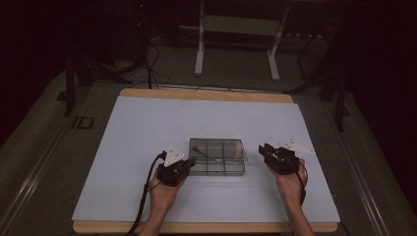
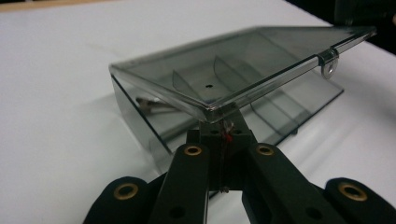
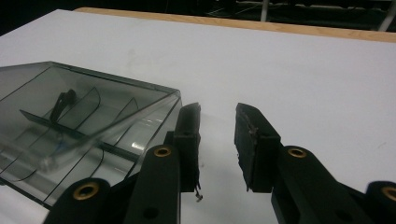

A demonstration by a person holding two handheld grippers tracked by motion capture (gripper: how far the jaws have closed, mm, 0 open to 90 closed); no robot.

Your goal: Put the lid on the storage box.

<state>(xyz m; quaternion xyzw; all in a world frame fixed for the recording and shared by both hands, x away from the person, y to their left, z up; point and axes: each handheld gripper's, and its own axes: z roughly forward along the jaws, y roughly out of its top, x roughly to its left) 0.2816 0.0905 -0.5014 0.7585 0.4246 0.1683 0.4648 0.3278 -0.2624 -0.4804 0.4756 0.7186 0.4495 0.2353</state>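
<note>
A clear grey compartment box (image 1: 217, 156) lies on the white mat, its hinged lid (image 2: 243, 65) raised at a slant. My left gripper (image 1: 192, 161) is at the box's left front corner. In the left gripper view its jaws (image 2: 219, 128) are shut together, tips right under the lid's near corner and touching it. My right gripper (image 1: 265, 150) rests just right of the box; its jaws (image 3: 217, 126) stand open with nothing between them, the left one close to the box's wall (image 3: 159, 112). A small dark part (image 3: 60, 105) lies in one compartment.
The white mat (image 1: 147, 128) covers a wooden table whose edge (image 1: 206, 95) shows at the back. A white stand (image 1: 199, 49) is on the floor beyond. Cables trail from both grippers toward the front edge.
</note>
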